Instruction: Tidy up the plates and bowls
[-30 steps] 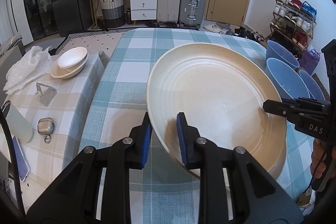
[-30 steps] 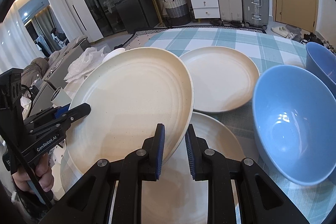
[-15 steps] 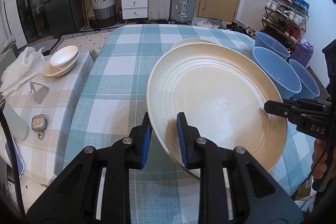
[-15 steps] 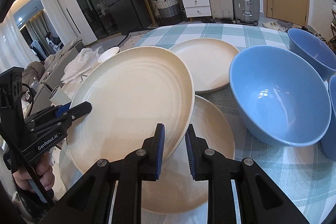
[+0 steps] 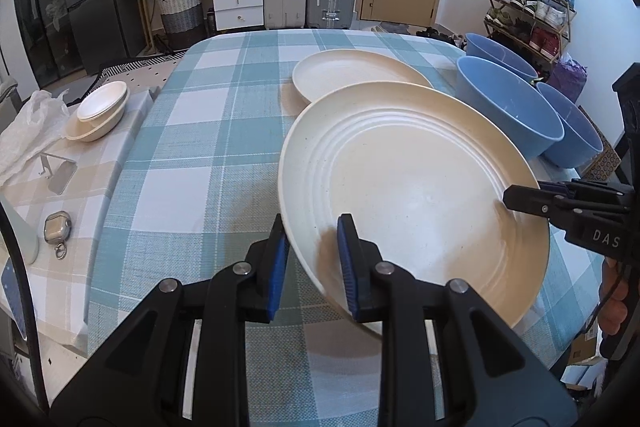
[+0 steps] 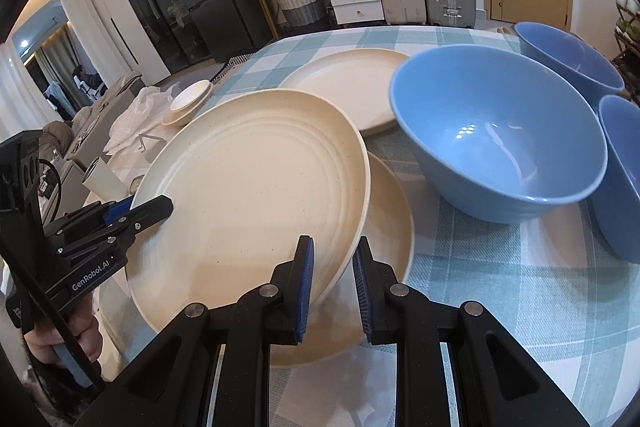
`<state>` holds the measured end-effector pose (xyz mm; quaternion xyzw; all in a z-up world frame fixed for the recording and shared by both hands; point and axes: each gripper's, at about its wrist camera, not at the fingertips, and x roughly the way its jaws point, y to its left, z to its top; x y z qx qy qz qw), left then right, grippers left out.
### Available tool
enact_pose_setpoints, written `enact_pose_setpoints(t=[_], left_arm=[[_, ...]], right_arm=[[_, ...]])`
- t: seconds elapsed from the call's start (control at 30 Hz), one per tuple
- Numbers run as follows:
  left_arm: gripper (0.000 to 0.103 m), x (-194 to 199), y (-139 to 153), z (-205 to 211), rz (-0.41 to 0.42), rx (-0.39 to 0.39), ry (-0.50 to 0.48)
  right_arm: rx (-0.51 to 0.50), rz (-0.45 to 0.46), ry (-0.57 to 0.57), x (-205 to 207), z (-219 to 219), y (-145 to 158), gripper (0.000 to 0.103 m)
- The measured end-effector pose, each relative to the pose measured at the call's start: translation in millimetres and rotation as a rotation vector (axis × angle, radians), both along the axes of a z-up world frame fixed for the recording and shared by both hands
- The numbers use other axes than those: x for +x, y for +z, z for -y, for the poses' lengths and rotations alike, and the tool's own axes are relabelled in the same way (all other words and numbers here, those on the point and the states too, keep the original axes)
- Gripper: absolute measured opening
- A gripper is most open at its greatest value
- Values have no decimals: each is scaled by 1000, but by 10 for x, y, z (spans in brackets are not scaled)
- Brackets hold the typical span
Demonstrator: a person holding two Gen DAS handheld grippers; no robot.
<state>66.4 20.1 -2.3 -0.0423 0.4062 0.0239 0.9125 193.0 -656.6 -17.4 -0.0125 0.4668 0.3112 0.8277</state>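
Both grippers hold one large cream ribbed plate (image 5: 416, 187), also in the right wrist view (image 6: 252, 195). My left gripper (image 5: 314, 259) is shut on its near-left rim. My right gripper (image 6: 334, 275) is shut on the opposite rim. The held plate is tilted, above a second cream plate (image 6: 392, 223) lying on the table. A third cream plate (image 5: 356, 73) lies farther back. Three blue bowls stand at the right: a big one (image 6: 500, 143), one behind (image 6: 568, 61) and one at the edge (image 6: 624, 163).
The table has a teal checked cloth (image 5: 208, 147). A lower side table at the left holds stacked white bowls (image 5: 100, 109), a plastic bag (image 5: 28, 131), a phone stand (image 5: 56, 171) and an earbud case (image 5: 58, 227). Suitcases, drawers and a shoe rack stand beyond.
Both grippers have drawn back toward the near table edge with the plate, so the far plate and the blue bowls now show more fully. Both grips are unchanged.
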Motion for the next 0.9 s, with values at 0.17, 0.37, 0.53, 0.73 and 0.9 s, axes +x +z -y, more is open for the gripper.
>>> enact_pose_setpoints(t=[0.17,0.37,0.53,0.73,0.9], left_arm=[[21,53,-76,76,-9,1,-17],[22,113,-149,78,-18,-6,-18],[22,178,-217,81,-26,-4,-22],[23,242,-303,111,-43,6,-26],[24,274,-332,130,-43,34,-31]], right_arm=[[-18,-4,-17,-12,66,-73,20],[-37,-1,-21,-17,64,-107,20],[-50,0,-25,12,72,-134,20],[-71,6,-35,36,82,-173,20],[-92,19,-36,17,67,-195,20]])
